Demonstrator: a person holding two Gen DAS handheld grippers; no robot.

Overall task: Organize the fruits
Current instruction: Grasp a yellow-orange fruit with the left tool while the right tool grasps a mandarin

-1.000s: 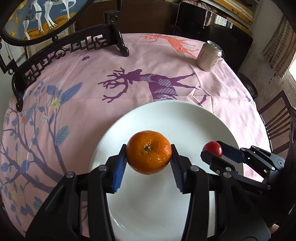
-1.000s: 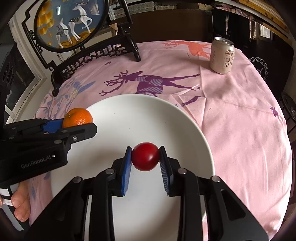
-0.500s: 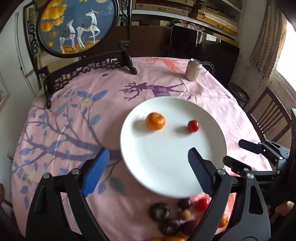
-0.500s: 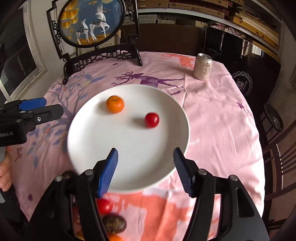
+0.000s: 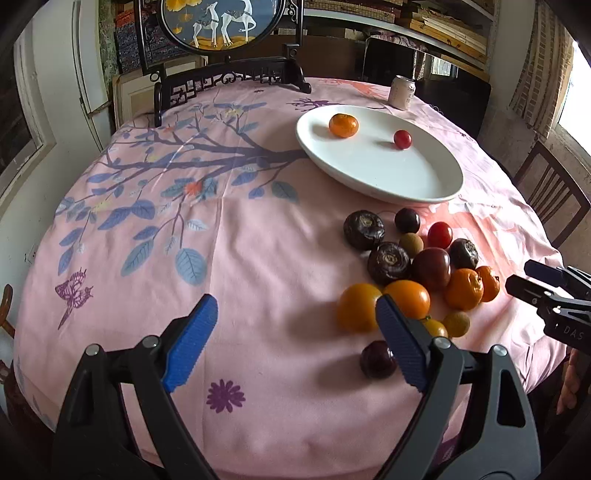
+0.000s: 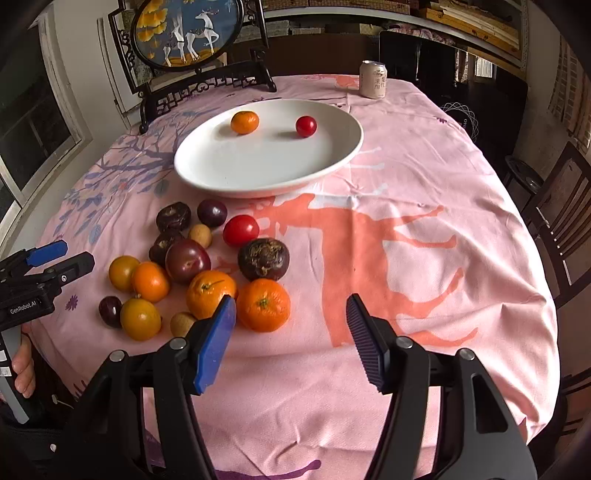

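Presently both left tongs (image 5: 295, 343) and right tongs (image 6: 291, 332) gape wide, empty (over the pink-clothed counter (image 6: 424, 166)); round white ceramic plate (image 6: 258, 177) carries an orange mandarin (image 6: 244, 122) and small red tomato (image 6: 306, 126).

One plate (image 6: 207, 173), one can (image 6: 373, 79), two fruits on plate: mandarin (image 6: 244, 122), tomato (image 6: 306, 126)

Pink tablecloth (image 6: 424, 177) with deer and branch prints covers the round table. Drink can (image 6: 373, 79) stands upright at the far edge, well apart from everything else. Round deer painting in a dark carved stand (image 6: 184, 33) sits at the far left edge of the table. Wooden chair (image 5: 550, 192) to the right, beside the table. Shelves (image 5: 424, 22) along the back wall.
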